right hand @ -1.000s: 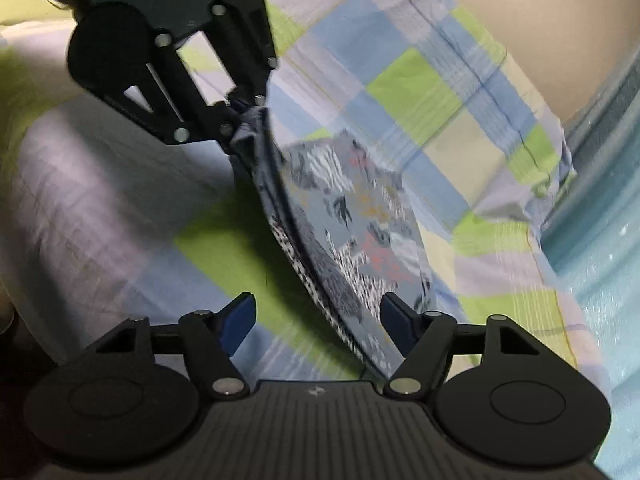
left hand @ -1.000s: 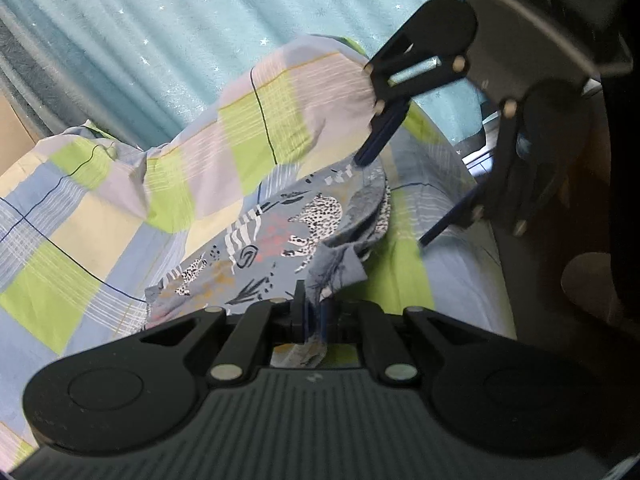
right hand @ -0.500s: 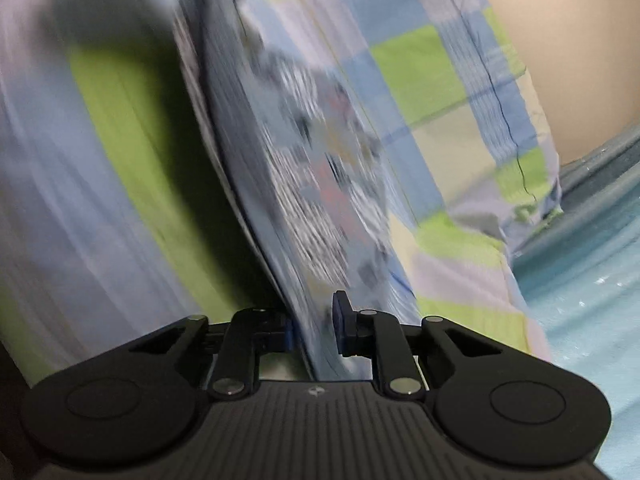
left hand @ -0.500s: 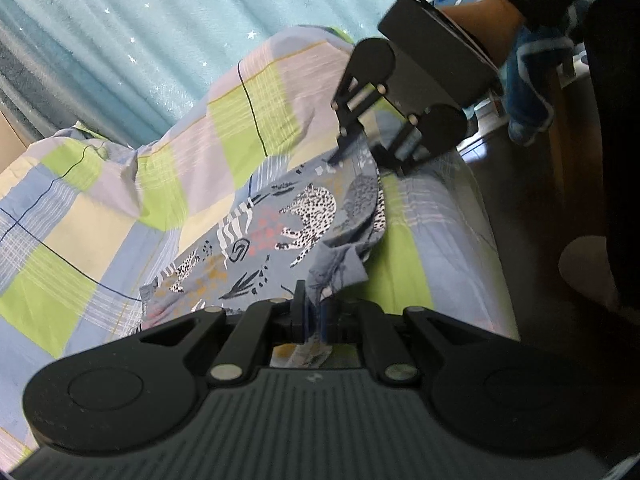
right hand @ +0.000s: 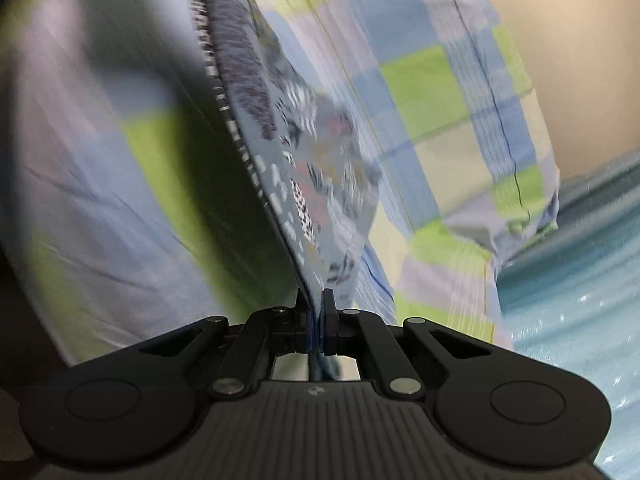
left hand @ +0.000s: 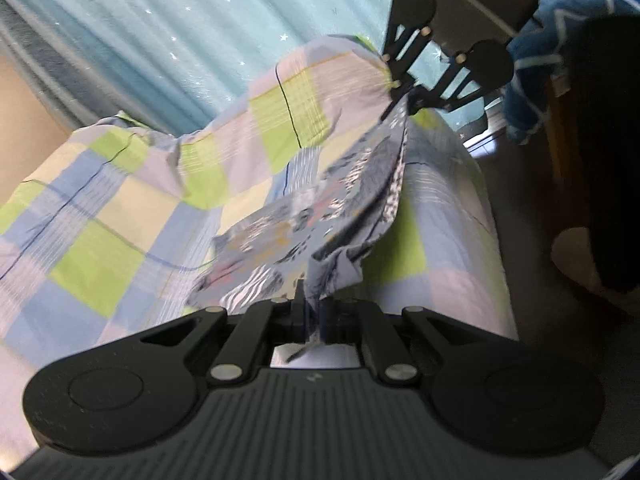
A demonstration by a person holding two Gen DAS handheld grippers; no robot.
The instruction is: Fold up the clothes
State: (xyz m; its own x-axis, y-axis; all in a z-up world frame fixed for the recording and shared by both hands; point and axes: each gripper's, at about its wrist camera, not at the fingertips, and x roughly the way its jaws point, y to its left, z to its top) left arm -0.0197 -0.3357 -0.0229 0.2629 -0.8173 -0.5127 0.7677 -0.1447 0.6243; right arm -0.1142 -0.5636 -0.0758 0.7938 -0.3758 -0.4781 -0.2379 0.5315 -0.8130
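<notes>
Above checked bedsheet (left hand: 280,128), both jaws pinch patterned garment (left hand: 320,216) stretched between them.

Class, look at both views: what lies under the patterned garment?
Under the patterned garment lies a checked bedsheet in green, blue and lilac. The part directly beneath the cloth is covered, so anything there cannot be seen.

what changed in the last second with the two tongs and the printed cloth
The right tongs have just closed on the edge of the blue animal-print garment, which stood between their open fingers a second ago. The garment now hangs stretched between both tongs. The left tongs stayed clamped on its other end, over the same checked bedsheet.
</notes>
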